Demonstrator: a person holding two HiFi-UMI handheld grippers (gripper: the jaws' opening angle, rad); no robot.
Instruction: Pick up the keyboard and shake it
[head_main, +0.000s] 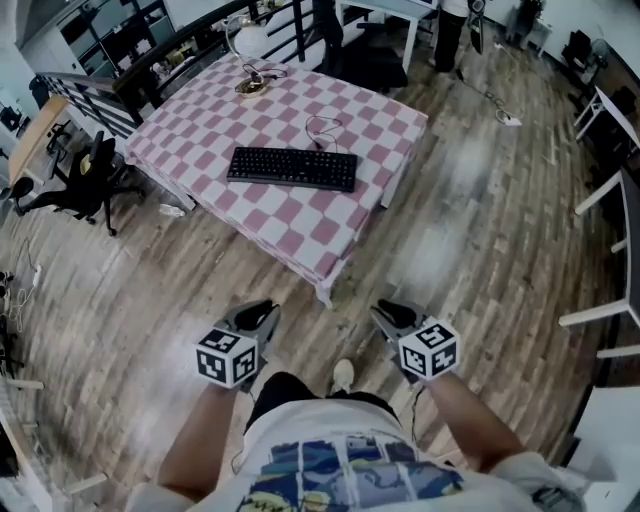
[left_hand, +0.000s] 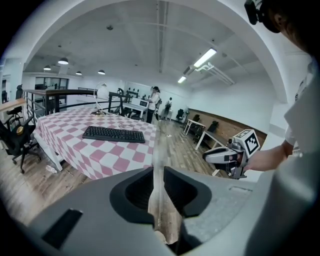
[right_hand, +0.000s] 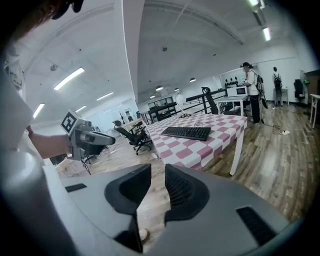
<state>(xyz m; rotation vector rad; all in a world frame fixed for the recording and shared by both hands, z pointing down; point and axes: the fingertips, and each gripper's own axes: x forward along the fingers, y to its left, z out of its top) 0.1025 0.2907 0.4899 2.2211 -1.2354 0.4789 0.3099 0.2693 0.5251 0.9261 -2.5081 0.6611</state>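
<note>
- The keyboard (head_main: 292, 168) lies flat on the surface (head_main: 300, 230), which is draped in a pink-and-white checked cloth. It is black, set lengthways across the middle of the cloth, with no gripper touching it.
- A thin dark cable (head_main: 322, 128) loops on the cloth just behind the keyboard.
- A desk lamp (head_main: 248, 45) with a round white head stands at the far end of the surface, well apart from the keyboard.
- The left gripper (head_main: 262, 312) is held low in front of the person's body, over the wooden floor (head_main: 470, 200) and well short of the surface. In the left gripper view its two dark pads stand slightly parted, a narrow slit between them — only floorboards show through, so it is released and empty.
- The right gripper (head_main: 388, 314) is held level with the left one, the two side by side and apart. In the right gripper view its jaws are likewise a little apart with just the floor behind them — released, grasping nothing.
- Both grippers point toward the near corner of the surface; each gripper view shows the other gripper off to one side.
- A black office chair (head_main: 85, 180) stands on the floor to the left of the surface.
- The toe of a pale shoe (head_main: 343, 375) shows between the person's forearms.
</note>
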